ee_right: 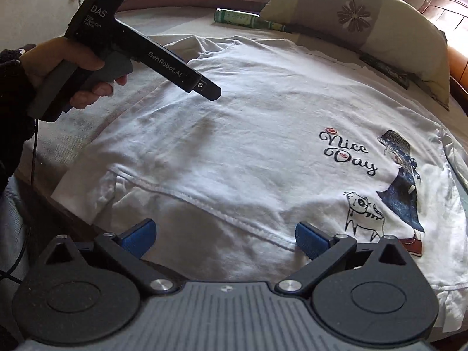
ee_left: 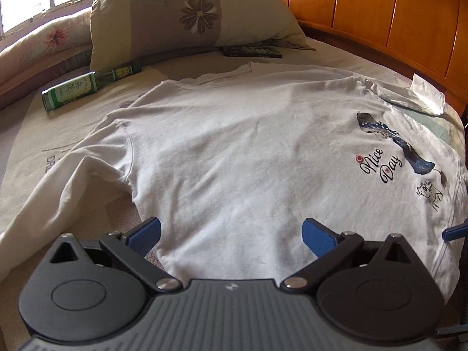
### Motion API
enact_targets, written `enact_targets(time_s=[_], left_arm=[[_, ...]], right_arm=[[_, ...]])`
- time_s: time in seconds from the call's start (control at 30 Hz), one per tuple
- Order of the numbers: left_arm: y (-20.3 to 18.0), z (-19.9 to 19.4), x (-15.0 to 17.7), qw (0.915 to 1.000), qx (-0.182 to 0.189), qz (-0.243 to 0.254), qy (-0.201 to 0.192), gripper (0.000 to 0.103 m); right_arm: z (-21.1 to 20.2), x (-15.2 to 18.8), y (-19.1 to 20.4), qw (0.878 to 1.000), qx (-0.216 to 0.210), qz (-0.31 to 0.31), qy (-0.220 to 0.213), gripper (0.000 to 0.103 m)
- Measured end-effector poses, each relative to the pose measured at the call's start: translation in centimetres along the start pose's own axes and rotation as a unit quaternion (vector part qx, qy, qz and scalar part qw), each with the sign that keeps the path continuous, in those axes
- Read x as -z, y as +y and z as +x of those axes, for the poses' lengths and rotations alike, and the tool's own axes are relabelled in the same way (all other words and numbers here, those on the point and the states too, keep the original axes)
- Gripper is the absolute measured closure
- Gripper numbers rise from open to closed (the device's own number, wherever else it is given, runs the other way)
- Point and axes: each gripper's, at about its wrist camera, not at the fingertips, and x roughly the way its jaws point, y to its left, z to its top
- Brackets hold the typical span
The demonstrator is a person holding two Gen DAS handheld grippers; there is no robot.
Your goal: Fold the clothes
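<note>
On the bed [ee_left: 336, 49], below the flowered pillow [ee_left: 187, 11], a white shirt [ee_left: 234, 146] lies spread flat, easy to fold. Both claws, the left claw [ee_left: 231, 234] and the right claw [ee_right: 225, 237], are wide open, holding nothing, over its near edge

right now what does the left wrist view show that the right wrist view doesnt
Only the left wrist view shows the long sleeve trailing toward the near edge, the folded white cloth by the wooden headboard, and the window.

Only the right wrist view shows the hand holding the left gripper from outside, the hem of the shirt turned up, and cables on the wall.

Both share the white shirt spread flat with its Nice Day print, the green bottle, the floral pillow, and open jaws over the shirt.
</note>
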Motion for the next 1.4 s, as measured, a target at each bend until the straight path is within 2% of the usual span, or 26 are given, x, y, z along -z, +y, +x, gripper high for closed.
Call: enact_targets(time_s=[0.1, 0.2, 0.27, 0.37, 0.47, 0.57, 0.73, 0.83, 0.9, 1.0, 1.1, 1.17, 1.3, 1.4], left_arm=[[-1.4, 0.3, -0.8, 0.9997, 0.014, 0.015, -0.014, 0.001], [-2.7, 1.1, -1.3, 0.9992, 0.004, 0.037, -0.013, 0.001], [-2.8, 1.6, -1.5, 0.9994, -0.003, 0.034, -0.008, 0.001], [-2.8, 2.1, -1.9, 0.9995, -0.006, 0.029, -0.007, 0.001], [-3.2, 2.6, -2.3, 0.9997, 0.002, 0.024, -0.008, 0.001], [-4.3, 2.9, -2.4, 0.9991, 0.017, 0.037, -0.012, 0.001], [-5.5, 3.4, -2.3, 0.9979, 0.002, 0.065, -0.006, 0.001], [-5.3, 3.7, -2.5, 0.9982, -0.011, 0.06, -0.002, 0.001], [-5.1, 3.8, -2.6, 0.9983, -0.019, 0.054, -0.006, 0.001], [-5.1, 3.8, -2.9, 0.9986, -0.019, 0.047, -0.013, 0.001], [-5.5, 3.7, -3.0, 0.9986, -0.002, 0.049, -0.022, 0.001], [-5.9, 3.9, -2.9, 0.9983, -0.003, 0.057, -0.016, 0.001], [-5.2, 4.7, -2.5, 0.9986, -0.014, 0.049, 0.014, 0.001], [-3.2, 4.4, -2.4, 0.9992, -0.032, 0.012, 0.02, 0.001]], right_arm=[[-0.6, 1.0, -1.5, 1.0, 0.005, 0.024, -0.001, 0.0], [0.4, 2.1, -4.2, 0.996, 0.028, 0.085, 0.004, 0.0], [0.7, 3.2, -5.7, 0.992, 0.035, 0.12, 0.007, 0.0], [-0.9, 4.3, -6.3, 0.994, 0.023, 0.105, 0.012, 0.0], [-1.8, 3.9, -8.4, 0.991, 0.037, 0.129, -0.004, 0.0], [-1.1, 3.3, -12.4, 0.981, 0.068, 0.177, -0.029, 0.0], [1.1, 4.4, -18.4, 0.968, 0.118, 0.222, -0.016, 0.0], [0.7, 5.0, -20.3, 0.946, 0.189, 0.264, 0.005, 0.0], [0.0, 5.5, -20.9, 0.939, 0.178, 0.295, -0.008, 0.0], [-0.4, 4.2, -19.2, 0.952, 0.153, 0.261, -0.038, 0.0], [1.0, 2.0, -16.7, 0.97, 0.115, 0.21, -0.045, 0.0], [2.1, 0.4, -15.2, 0.978, 0.095, 0.182, -0.041, 0.0], [4.5, 0.4, -14.0, 0.982, 0.094, 0.163, -0.009, 0.0], [3.8, 1.8, -14.2, 0.979, 0.104, 0.172, -0.03, 0.0]])
